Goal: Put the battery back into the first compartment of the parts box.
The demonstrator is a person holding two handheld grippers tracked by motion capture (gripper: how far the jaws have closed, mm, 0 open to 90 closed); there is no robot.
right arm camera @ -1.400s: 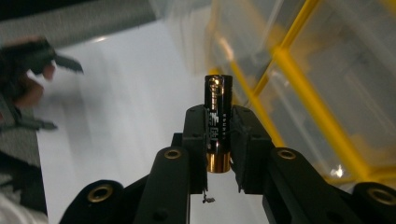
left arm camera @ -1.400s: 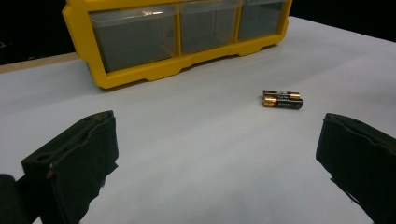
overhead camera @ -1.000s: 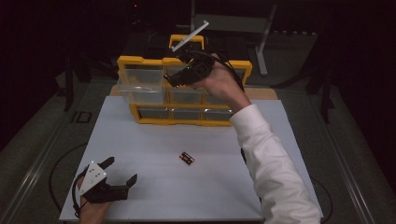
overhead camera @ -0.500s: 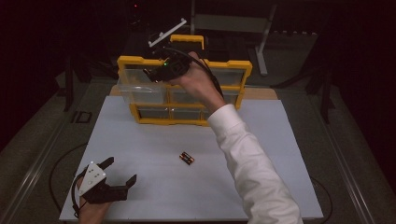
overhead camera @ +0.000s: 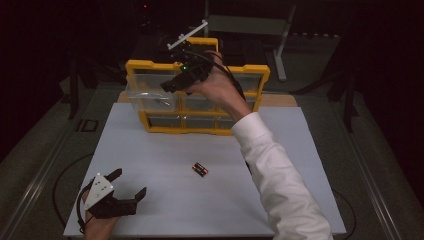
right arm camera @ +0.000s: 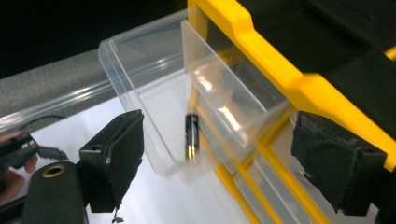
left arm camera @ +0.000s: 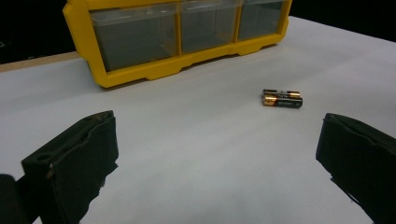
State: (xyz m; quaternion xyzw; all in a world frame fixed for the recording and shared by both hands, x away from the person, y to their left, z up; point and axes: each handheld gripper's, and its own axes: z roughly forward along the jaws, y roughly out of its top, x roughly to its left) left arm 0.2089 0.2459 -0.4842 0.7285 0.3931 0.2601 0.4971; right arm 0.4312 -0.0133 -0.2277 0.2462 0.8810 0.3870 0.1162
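From above: two batteries (overhead camera: 200, 169) side by side, touching, on the white table (overhead camera: 310, 210), well apart from the yellow drawer cabinet (overhead camera: 150, 66) at the far edge; right gripper (overhead camera: 170, 86) raised over the pulled-out clear drawer (overhead camera: 135, 97), left gripper (overhead camera: 131, 186) resting near the front left corner, jaws spread, holding nothing. Along the left gripper: batteries (left arm camera: 281, 98) ahead and right of centre, between the parted pads; likely light, rigid, smooth and prone to roll, so best pinched across the middle of the barrel. Along the right gripper: jaws wide apart and empty, hanging above the open drawer (right arm camera: 154, 93), one battery (right arm camera: 192, 135) lying inside on its floor.
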